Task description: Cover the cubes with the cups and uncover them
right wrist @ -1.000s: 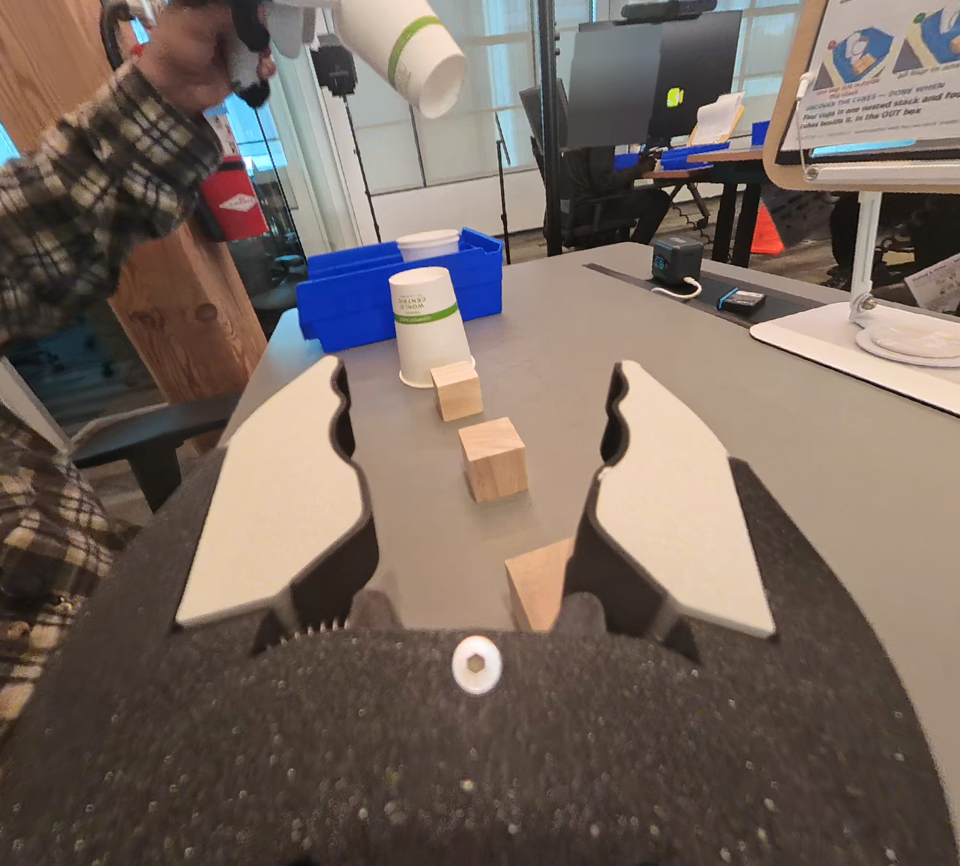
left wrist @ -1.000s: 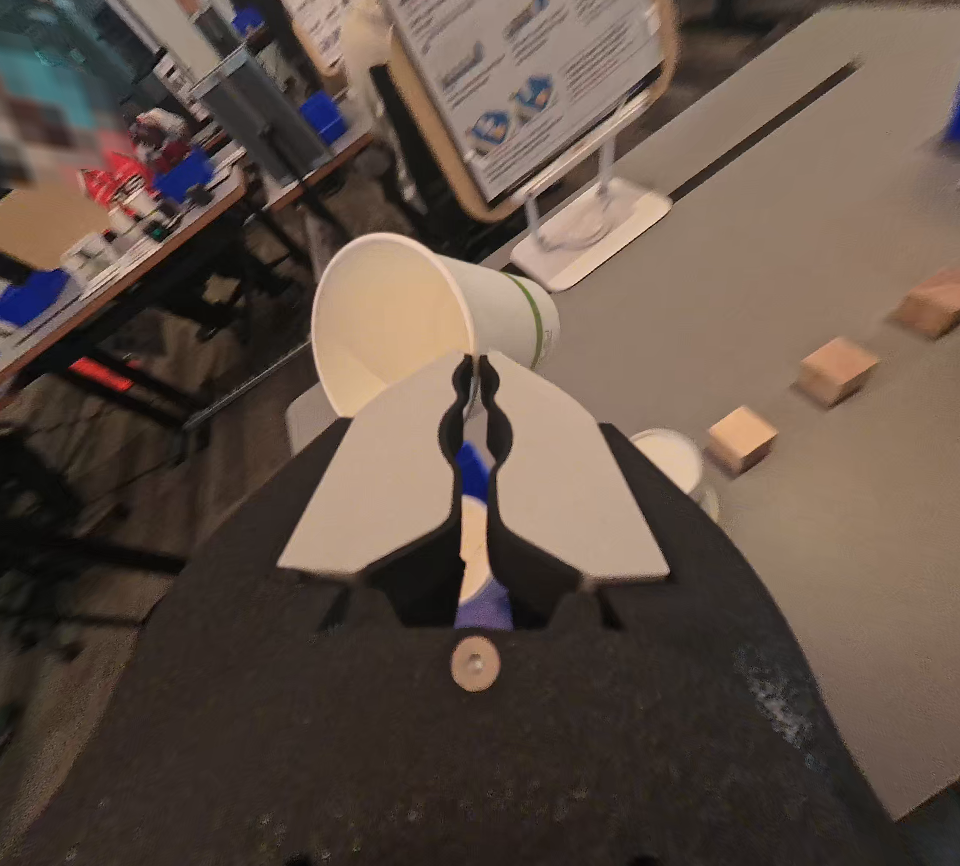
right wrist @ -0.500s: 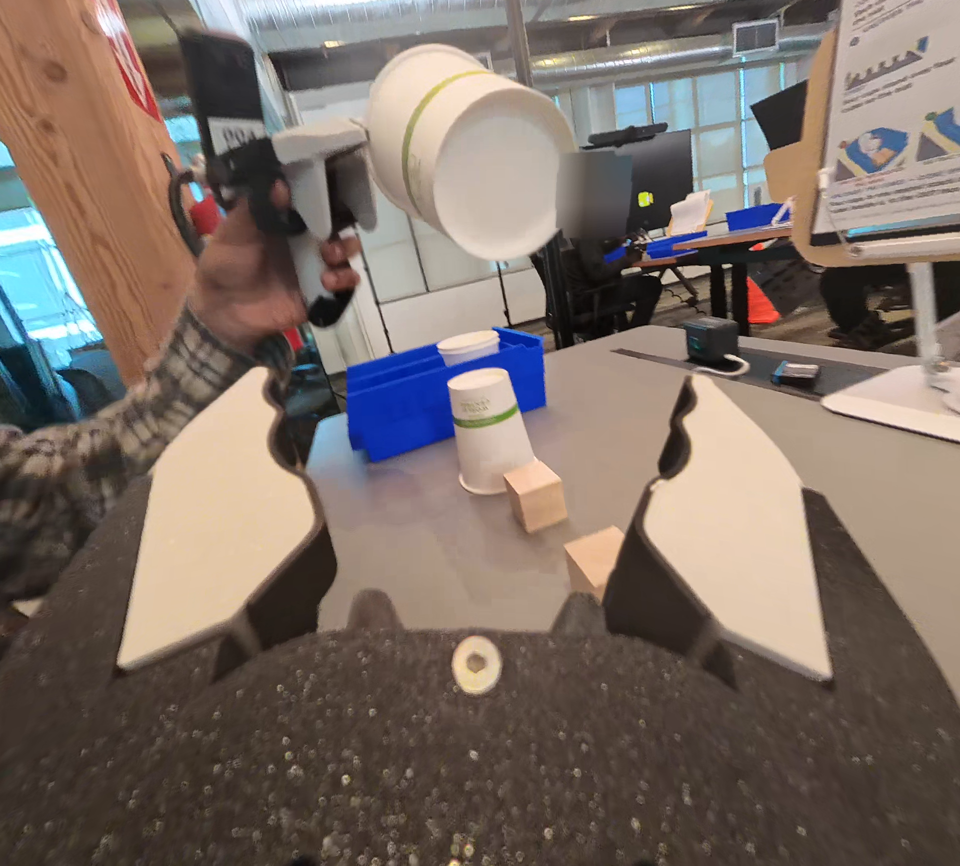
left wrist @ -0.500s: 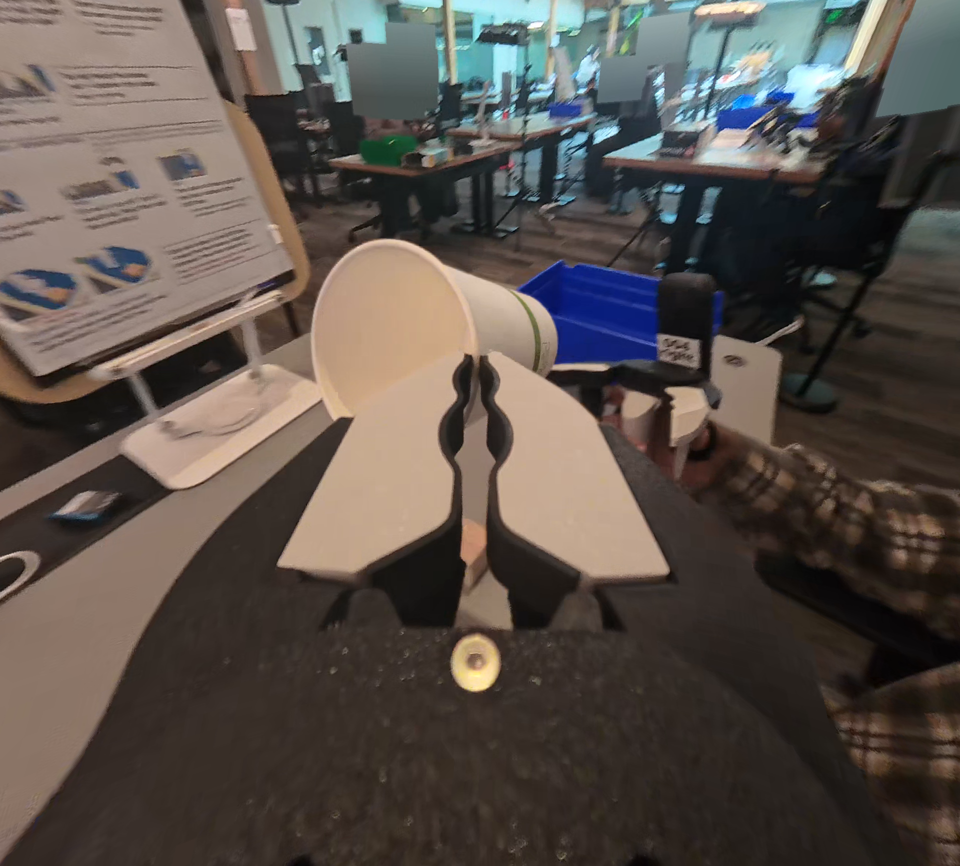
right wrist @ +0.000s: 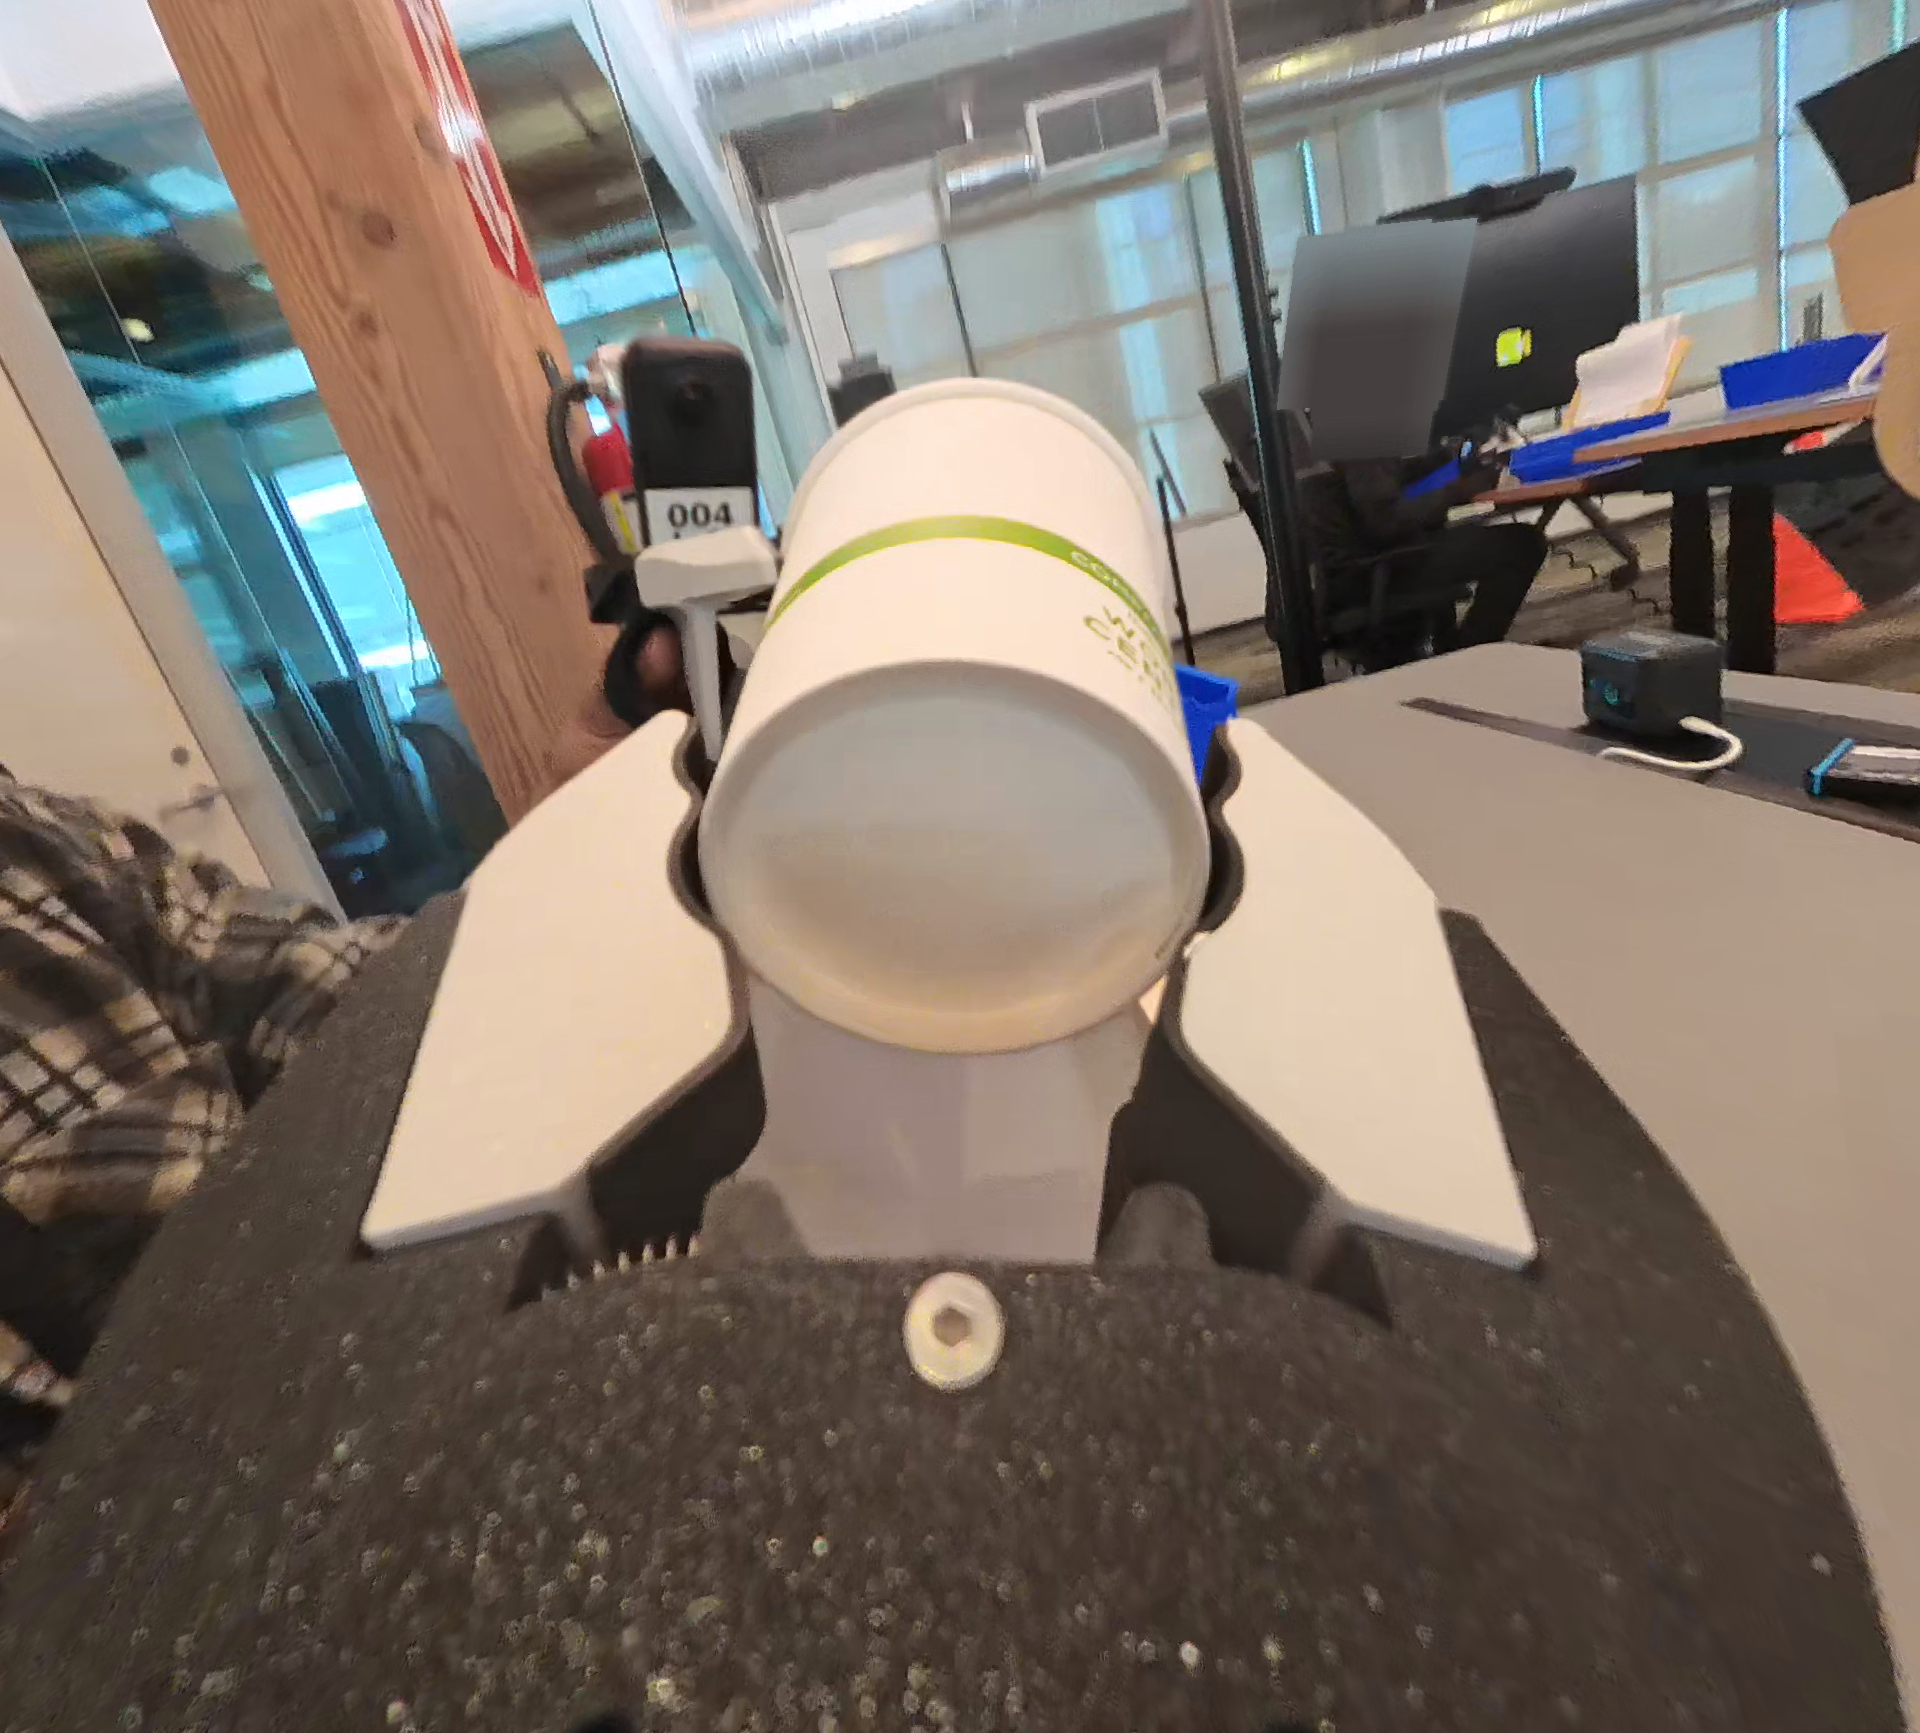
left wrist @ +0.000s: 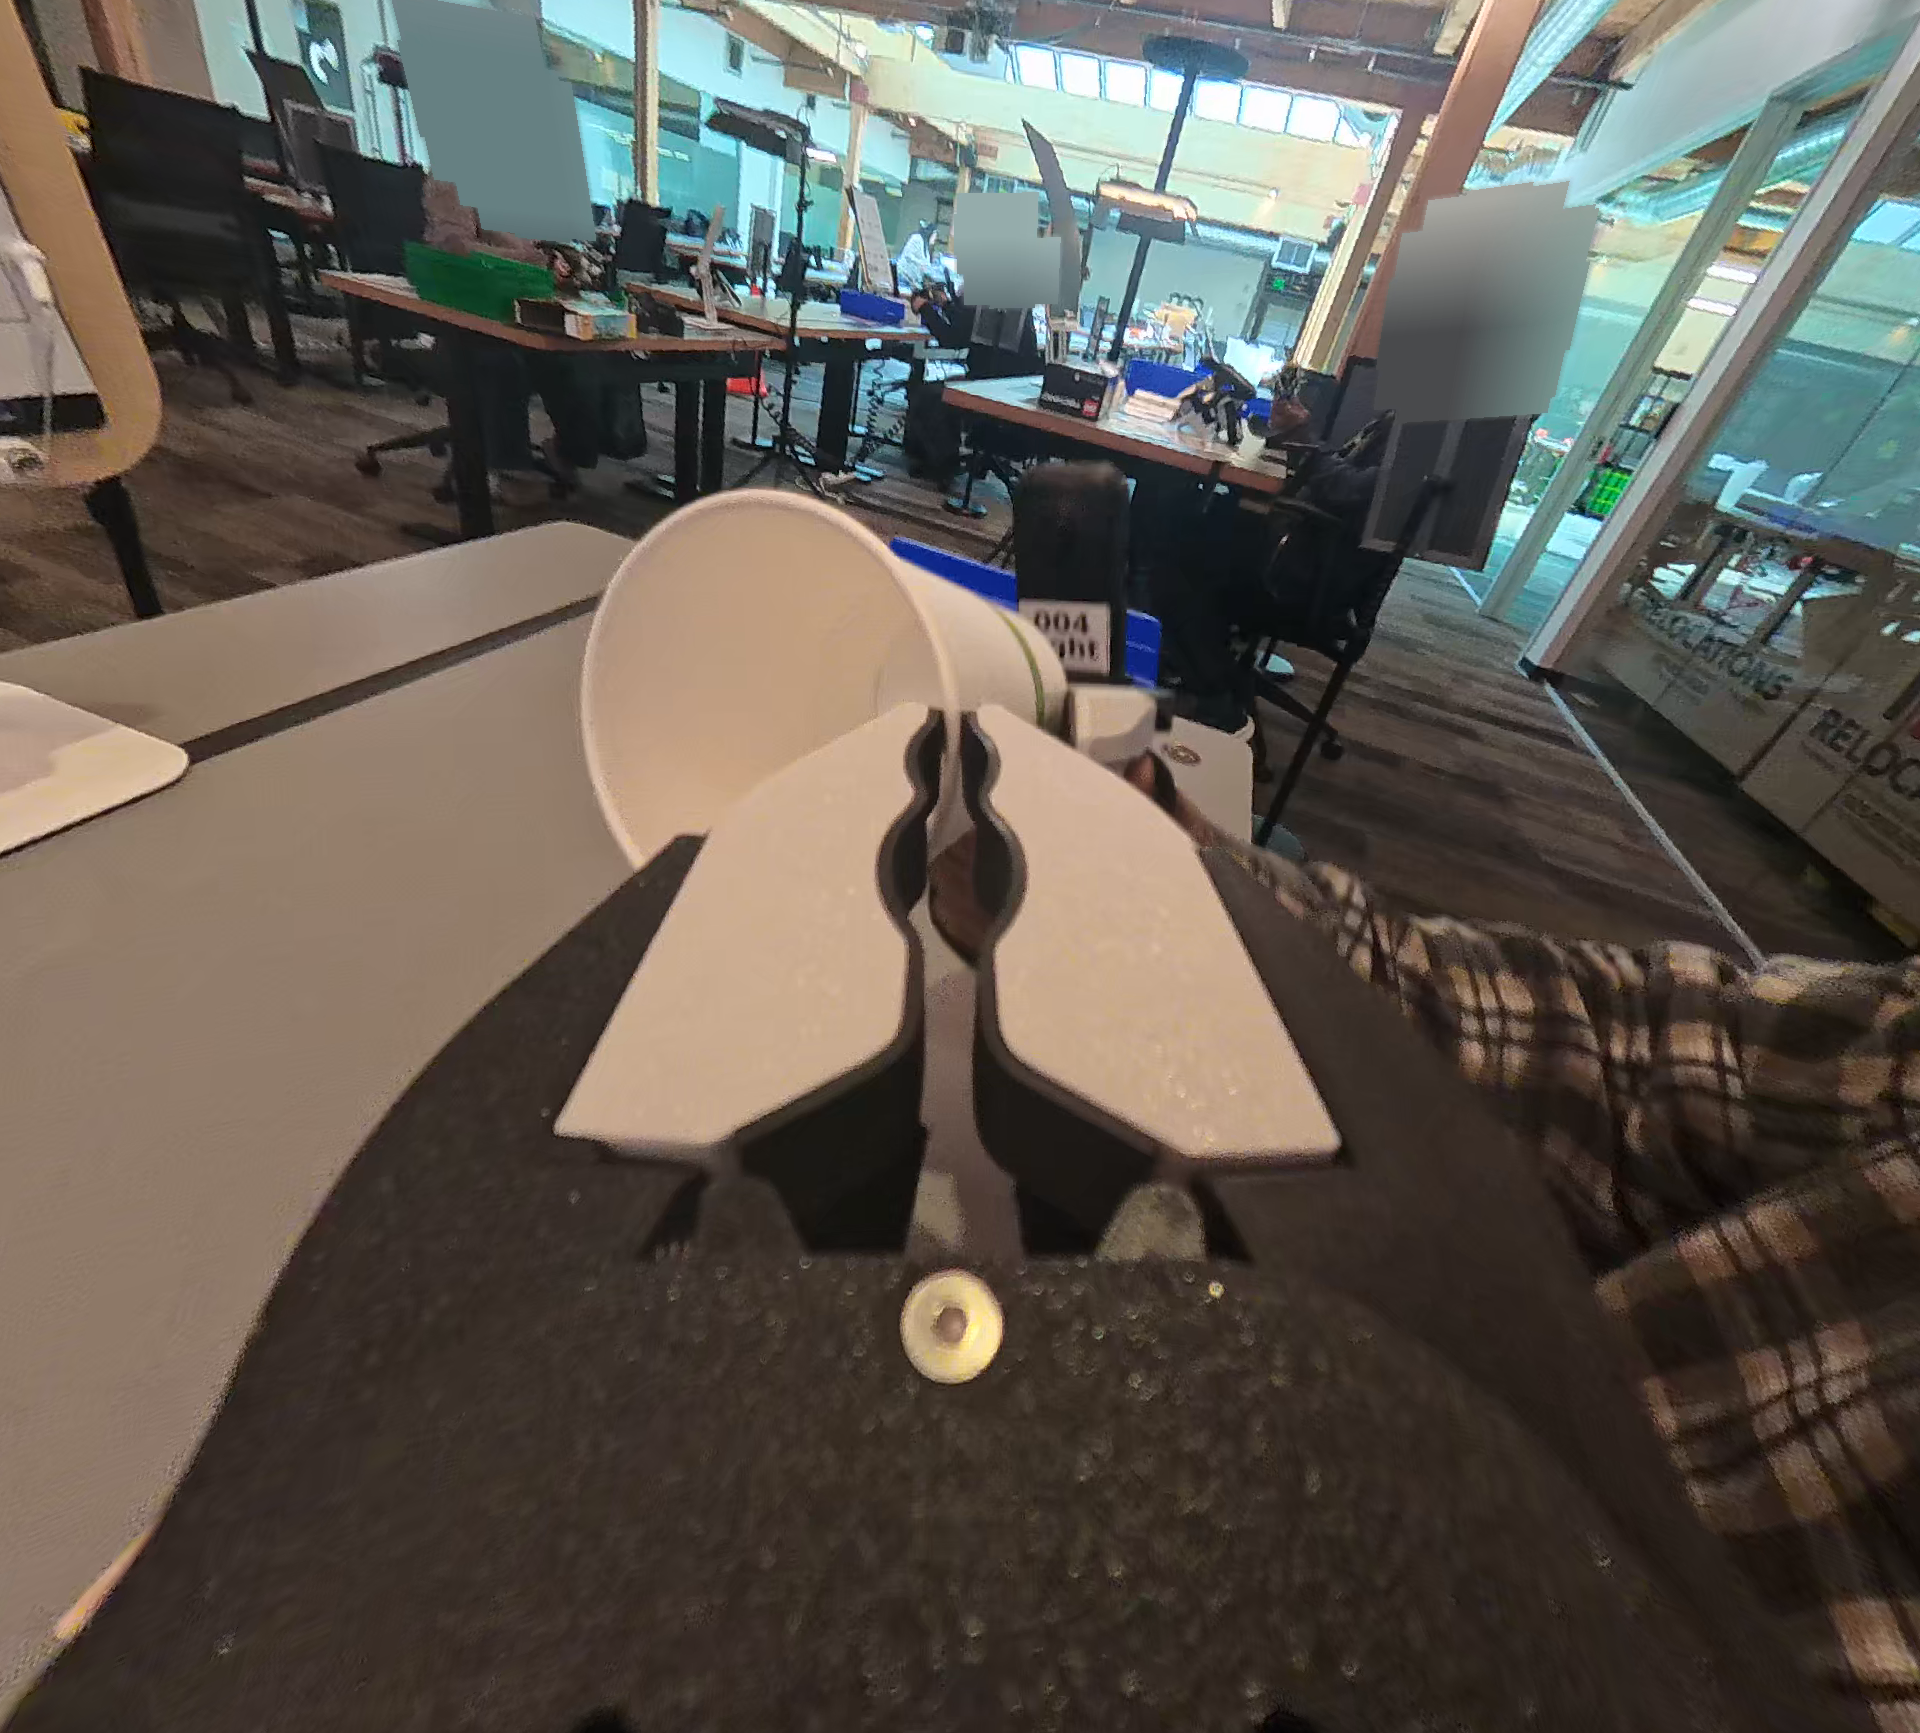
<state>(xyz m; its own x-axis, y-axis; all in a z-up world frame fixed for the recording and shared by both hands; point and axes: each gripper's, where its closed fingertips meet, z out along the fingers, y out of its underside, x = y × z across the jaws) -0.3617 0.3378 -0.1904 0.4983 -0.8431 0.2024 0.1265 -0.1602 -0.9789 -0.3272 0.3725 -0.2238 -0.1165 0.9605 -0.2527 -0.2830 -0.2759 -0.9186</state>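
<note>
The white paper cup point(left wrist: 769, 665) is pinched at its rim by the left gripper point(left wrist: 951, 727), jaws nearly pressed together, mouth toward that camera. Its base sits between the right gripper point(right wrist: 951, 852) fingers, which flank its sides; a firm grip cannot be confirmed. Light and crushable, it is best held gently near the stiffer base.

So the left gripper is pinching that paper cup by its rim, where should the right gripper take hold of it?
Grip the paper cup around its side wall near the closed base, below the green band, coming in base-first. It lies roughly horizontal with the base facing the right gripper, whose open fingers already flank that end. The left gripper occupies the rim, and a light squeeze probably suits thin paper.
</note>
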